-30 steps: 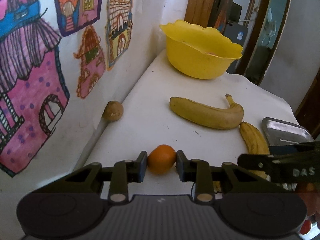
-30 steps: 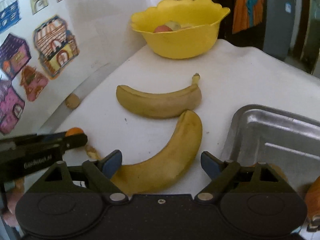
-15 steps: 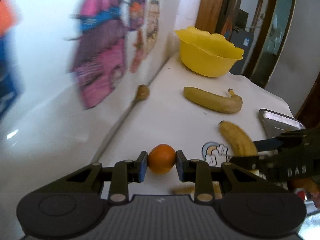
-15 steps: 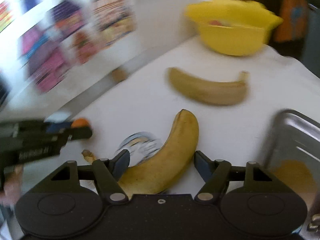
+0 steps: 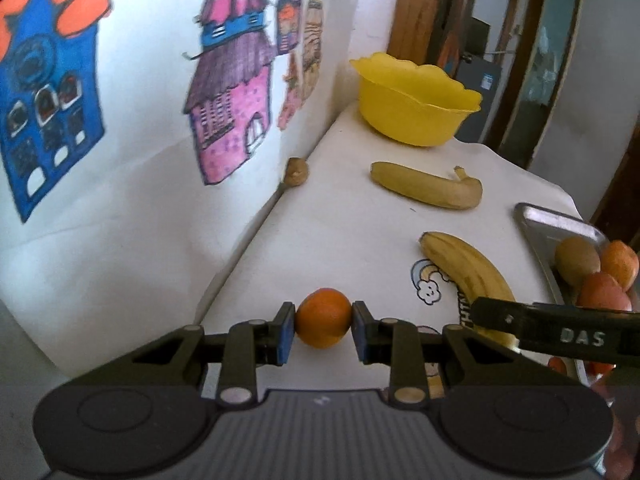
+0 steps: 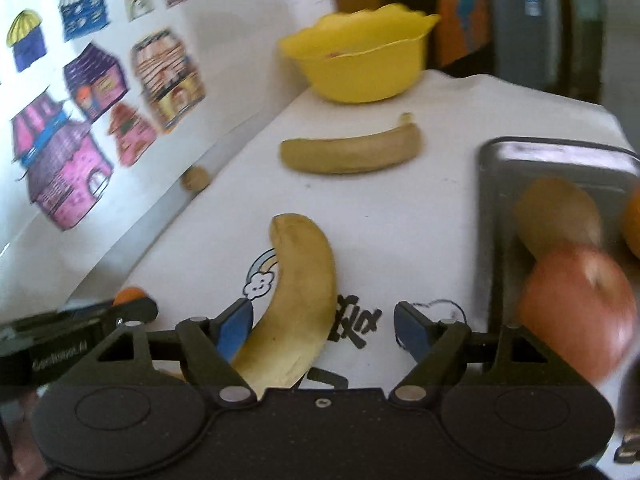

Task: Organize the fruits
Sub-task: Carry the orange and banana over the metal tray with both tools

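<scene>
My left gripper [image 5: 323, 328] is shut on a small orange [image 5: 323, 323], held just above the white tablecloth near the wall. My right gripper [image 6: 322, 322] straddles the near banana [image 6: 300, 300], which lies on the cloth. Its jaws are opening: the left pad is against the banana's side and the right pad stands well clear. A second banana [image 6: 352, 154] lies farther back. The yellow bowl [image 6: 360, 60] stands at the far end with some fruit inside. To the right, the metal tray [image 6: 540, 156] holds a kiwi [image 6: 556, 212], an apple [image 6: 576, 312] and an orange [image 6: 632, 224].
A small brown fruit [image 5: 297, 172] rests against the wall, which is hung with coloured house drawings [image 5: 232, 108]. The tablecloth [image 6: 380, 232] has cartoon prints under the near banana. A doorway and dark furniture lie behind the bowl.
Both grippers have drawn back from the bowl, bringing the tray's fruit into view. The right jaws narrowed around the near banana, then widened. The orange stays gripped in the left.
</scene>
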Available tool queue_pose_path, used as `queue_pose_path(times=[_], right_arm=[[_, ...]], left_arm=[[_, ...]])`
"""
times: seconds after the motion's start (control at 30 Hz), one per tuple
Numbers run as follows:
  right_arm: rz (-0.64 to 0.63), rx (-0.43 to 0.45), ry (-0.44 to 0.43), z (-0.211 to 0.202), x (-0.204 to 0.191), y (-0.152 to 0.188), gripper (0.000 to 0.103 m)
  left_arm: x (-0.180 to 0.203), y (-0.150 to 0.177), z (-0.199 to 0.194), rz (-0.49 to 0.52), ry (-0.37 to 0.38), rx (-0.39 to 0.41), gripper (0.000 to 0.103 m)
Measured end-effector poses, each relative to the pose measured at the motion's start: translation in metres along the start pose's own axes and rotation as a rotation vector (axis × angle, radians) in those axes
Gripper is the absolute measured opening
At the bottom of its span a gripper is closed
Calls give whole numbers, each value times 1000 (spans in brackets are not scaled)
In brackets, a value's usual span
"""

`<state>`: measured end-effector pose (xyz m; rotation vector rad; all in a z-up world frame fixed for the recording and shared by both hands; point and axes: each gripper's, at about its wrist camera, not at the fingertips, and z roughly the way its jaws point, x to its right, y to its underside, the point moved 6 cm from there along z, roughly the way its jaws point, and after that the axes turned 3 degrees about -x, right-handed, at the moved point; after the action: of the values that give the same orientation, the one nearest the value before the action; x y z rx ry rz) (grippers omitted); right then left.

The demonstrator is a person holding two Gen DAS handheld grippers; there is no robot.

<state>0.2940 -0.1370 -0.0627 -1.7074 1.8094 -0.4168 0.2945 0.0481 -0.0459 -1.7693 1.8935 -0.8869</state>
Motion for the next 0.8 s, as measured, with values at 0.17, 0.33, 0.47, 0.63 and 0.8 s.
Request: queue_pose_path(times=[0.17, 0.33, 0.47, 0.63, 0.8], right_arm=[[-72, 3, 18, 0, -21, 8, 81], [-136, 43, 40, 0, -32, 14, 59], [-92, 63, 24, -2, -24, 13, 48], [-151, 78, 42, 3, -31, 12, 47], [-146, 118, 22, 4, -28, 14, 42]], left_arm=[[5, 0, -3, 18, 1, 13, 33], [0, 1, -8, -3, 8, 20, 33], [-1, 0, -10, -3, 13, 25, 33], [-2, 2, -7, -7, 16, 14, 33], [0, 3, -7, -5, 27, 13, 33]])
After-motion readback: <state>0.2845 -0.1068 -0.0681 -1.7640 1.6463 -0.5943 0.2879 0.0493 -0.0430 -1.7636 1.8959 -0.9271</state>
